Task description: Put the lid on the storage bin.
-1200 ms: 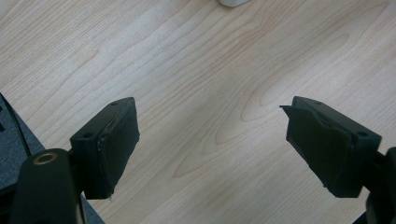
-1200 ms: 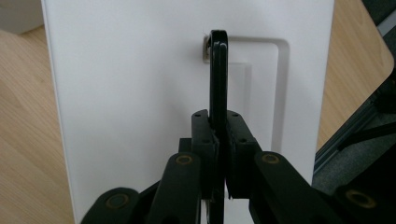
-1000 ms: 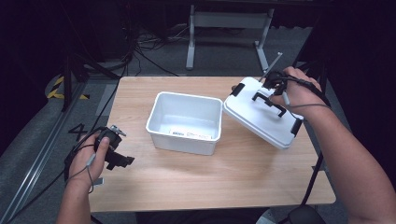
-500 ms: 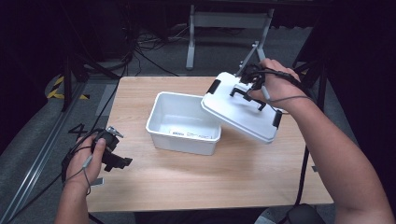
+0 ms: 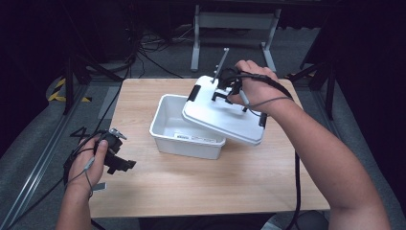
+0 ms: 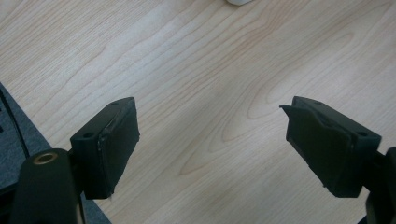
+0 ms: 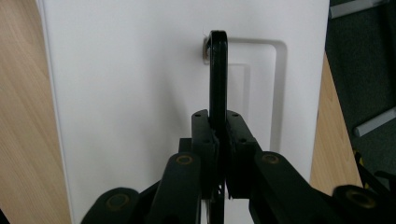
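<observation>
A white rectangular bin (image 5: 178,130) stands open in the middle of the wooden table (image 5: 201,187). Its white lid (image 5: 220,117) hangs tilted over the bin's right part, carried by its black handle (image 7: 217,70). My right gripper (image 5: 231,90) is shut on that handle; in the right gripper view the jaws clamp the black bar against the lid's white top (image 7: 130,93). My left gripper (image 5: 119,160) rests at the table's left edge, open, with bare wood between its fingers (image 6: 112,140).
A label lies inside the bin (image 5: 184,136). Black latches sit at the lid's ends (image 5: 195,92). A metal stand (image 5: 234,24) and cables (image 5: 143,48) are on the floor beyond the table. Dark floor drops off at the table's left.
The right gripper has carried the lid leftwards, from beside the bin to over its right part. The left gripper has stayed put.
</observation>
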Tool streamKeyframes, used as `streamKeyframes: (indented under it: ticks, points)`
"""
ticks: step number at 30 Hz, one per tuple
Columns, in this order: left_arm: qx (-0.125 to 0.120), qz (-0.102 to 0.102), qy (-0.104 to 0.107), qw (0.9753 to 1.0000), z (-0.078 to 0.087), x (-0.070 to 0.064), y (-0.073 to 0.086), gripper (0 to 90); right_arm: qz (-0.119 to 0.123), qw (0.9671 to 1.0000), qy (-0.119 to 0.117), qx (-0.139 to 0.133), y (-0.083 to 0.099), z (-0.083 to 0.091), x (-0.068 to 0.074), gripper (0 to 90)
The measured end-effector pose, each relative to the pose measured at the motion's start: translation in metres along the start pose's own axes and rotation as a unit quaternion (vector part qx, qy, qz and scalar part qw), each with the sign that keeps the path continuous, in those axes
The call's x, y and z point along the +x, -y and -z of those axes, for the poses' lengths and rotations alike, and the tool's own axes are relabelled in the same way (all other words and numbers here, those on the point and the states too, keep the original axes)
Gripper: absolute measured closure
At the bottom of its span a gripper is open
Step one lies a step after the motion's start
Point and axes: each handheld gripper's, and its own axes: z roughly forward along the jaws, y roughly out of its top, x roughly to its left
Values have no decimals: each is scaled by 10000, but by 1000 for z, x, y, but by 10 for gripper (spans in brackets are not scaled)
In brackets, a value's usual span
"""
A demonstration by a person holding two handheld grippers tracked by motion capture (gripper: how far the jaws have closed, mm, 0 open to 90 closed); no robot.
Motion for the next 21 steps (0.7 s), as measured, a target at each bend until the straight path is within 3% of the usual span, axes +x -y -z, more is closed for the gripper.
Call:
streamKeyframes:
  ticks: [7, 21]
  points:
    - [-45, -48, 25, 10000, 2, 1, -1, 179, 233, 9996, -49, -161, -26, -2, 10, 854]
    - [-117, 13, 63, 9999, 4, 5, 1, 178, 673, 9975, -99, -215, -71, -22, 26, 854]
